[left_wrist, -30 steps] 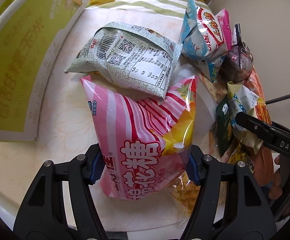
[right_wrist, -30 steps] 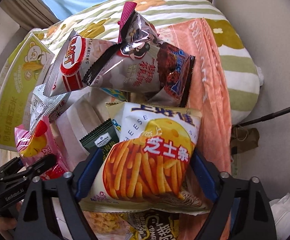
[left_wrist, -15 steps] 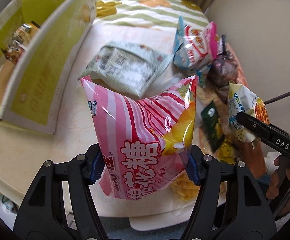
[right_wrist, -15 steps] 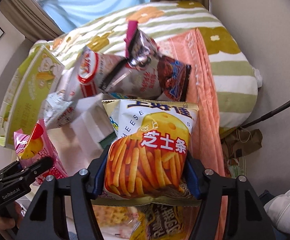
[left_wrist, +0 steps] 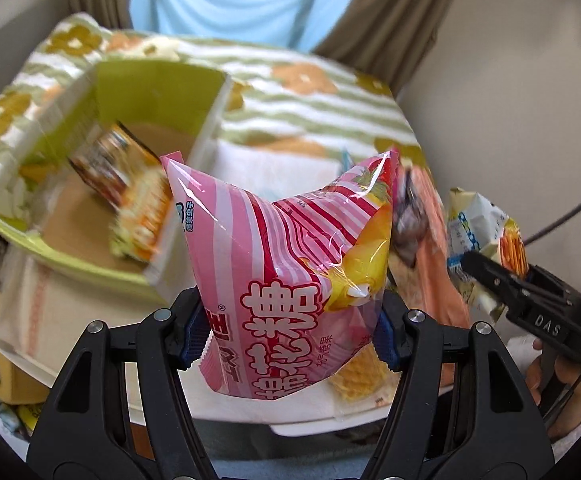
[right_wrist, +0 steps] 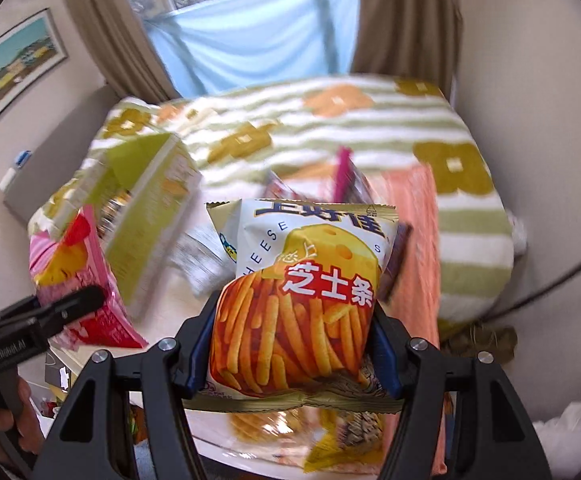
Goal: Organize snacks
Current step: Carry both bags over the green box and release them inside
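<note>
My left gripper (left_wrist: pixel 288 328) is shut on a pink striped marshmallow bag (left_wrist: pixel 286 264) and holds it up in the air; the bag also shows in the right wrist view (right_wrist: pixel 74 276). My right gripper (right_wrist: pixel 290 344) is shut on a cheese stick bag (right_wrist: pixel 302 296), lifted above the table, and that bag shows at the right of the left wrist view (left_wrist: pixel 486 232). A green cardboard box (left_wrist: pixel 90 184) stands open to the left, with an orange snack packet (left_wrist: pixel 130 192) inside. The box also shows in the right wrist view (right_wrist: pixel 146 208).
Several snack bags lie on the white table (left_wrist: pixel 250 408) below, among them a dark bag (right_wrist: pixel 354 184) behind the cheese sticks. An orange cloth (right_wrist: pixel 418 240) hangs at the right. A striped flowered blanket (right_wrist: pixel 330 128) covers the bed behind. A wall is close on the right.
Both grippers have lifted their bags higher and tilted up; the window and curtains now show. The green box's open inside has come into the left wrist view.
</note>
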